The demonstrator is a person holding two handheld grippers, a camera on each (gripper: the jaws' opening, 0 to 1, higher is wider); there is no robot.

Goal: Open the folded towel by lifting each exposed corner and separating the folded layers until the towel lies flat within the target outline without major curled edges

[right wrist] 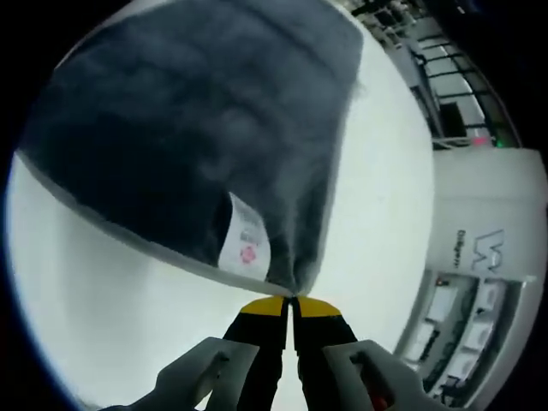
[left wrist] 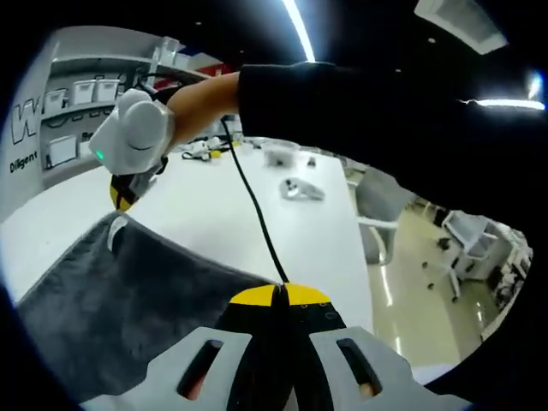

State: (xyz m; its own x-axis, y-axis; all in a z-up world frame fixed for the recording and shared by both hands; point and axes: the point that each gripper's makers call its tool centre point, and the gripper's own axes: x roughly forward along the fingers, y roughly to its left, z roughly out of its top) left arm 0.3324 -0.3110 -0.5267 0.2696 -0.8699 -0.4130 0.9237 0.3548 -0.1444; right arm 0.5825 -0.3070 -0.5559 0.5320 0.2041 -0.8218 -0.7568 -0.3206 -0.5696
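**A:** Pinching a corner each, from what I could see. The left gripper (left wrist: pixel 282 295) had its yellow-tipped jaws clamped together on the near corner of the dark grey towel (left wrist: pixel 128 300), and the right gripper (right wrist: pixel 293 301) was clenched on another corner, right next to the white care label (right wrist: pixel 243 243).

**B:** And the towel itself was where?

**A:** Spread on the white table (left wrist: pixel 223 223), lifted a bit at both pinched corners. In the left gripper view the other gripper (left wrist: pixel 133 137) showed at the far corner, with a hand and a black sleeve (left wrist: pixel 368 103) reaching in from the right above the cloth. A black cable (left wrist: pixel 248 205) ran from that hand down across the table toward the near jaws.

**B:** Anything in the way?

**A:** Not really. Some small clutter sat further back on the table, a grey object (left wrist: pixel 300 190) among it, well apart from the towel. Chairs (left wrist: pixel 467 244) stood on the floor off to the side. The right gripper view had white shelving (right wrist: pixel 462 317) with bins beyond the table edge.
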